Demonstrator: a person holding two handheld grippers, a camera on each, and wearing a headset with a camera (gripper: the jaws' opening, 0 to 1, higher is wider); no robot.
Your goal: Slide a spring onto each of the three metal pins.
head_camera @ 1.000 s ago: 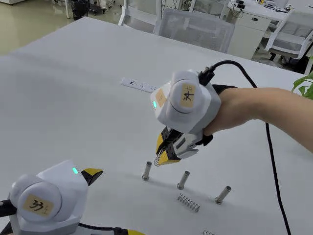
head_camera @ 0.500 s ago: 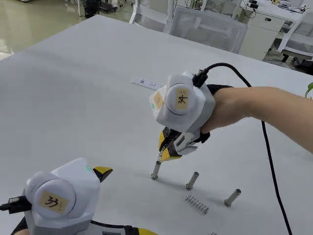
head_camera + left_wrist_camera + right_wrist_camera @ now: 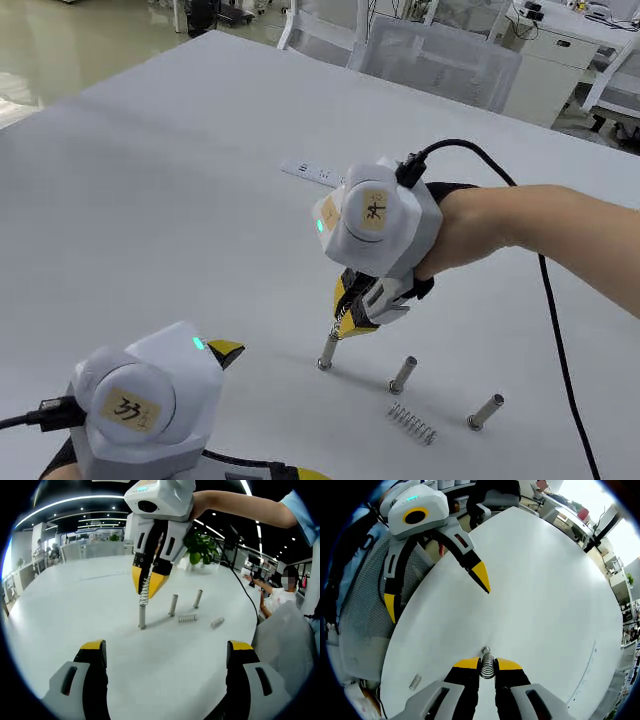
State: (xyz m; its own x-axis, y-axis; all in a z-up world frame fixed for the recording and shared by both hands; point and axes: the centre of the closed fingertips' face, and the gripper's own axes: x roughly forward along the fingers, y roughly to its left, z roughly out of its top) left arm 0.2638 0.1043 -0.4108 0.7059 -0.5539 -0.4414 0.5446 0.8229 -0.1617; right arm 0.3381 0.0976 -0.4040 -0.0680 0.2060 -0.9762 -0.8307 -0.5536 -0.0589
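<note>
Three short metal pins stand on the white table: left pin (image 3: 327,352), middle pin (image 3: 402,374), right pin (image 3: 486,411). My right gripper (image 3: 352,322) points down over the left pin, shut on a spring (image 3: 144,591) whose lower end meets the top of that pin (image 3: 142,616). In the right gripper view, the spring (image 3: 487,665) sits between the yellow fingertips (image 3: 467,663) with the pin top (image 3: 485,651) just ahead. A loose spring (image 3: 411,423) lies near the middle pin; another loose spring (image 3: 217,623) lies further off. My left gripper (image 3: 167,650) is open, held low and near.
A white power strip (image 3: 313,172) lies beyond the right gripper. The black cable (image 3: 548,290) trails from the right gripper across the table's right side. Mesh chairs (image 3: 440,60) stand at the far edge. A potted plant (image 3: 200,545) sits behind the pins.
The right gripper has carried the spring from beside the left pin to directly over it and lowered it onto the pin's top. The head camera has shifted too.
</note>
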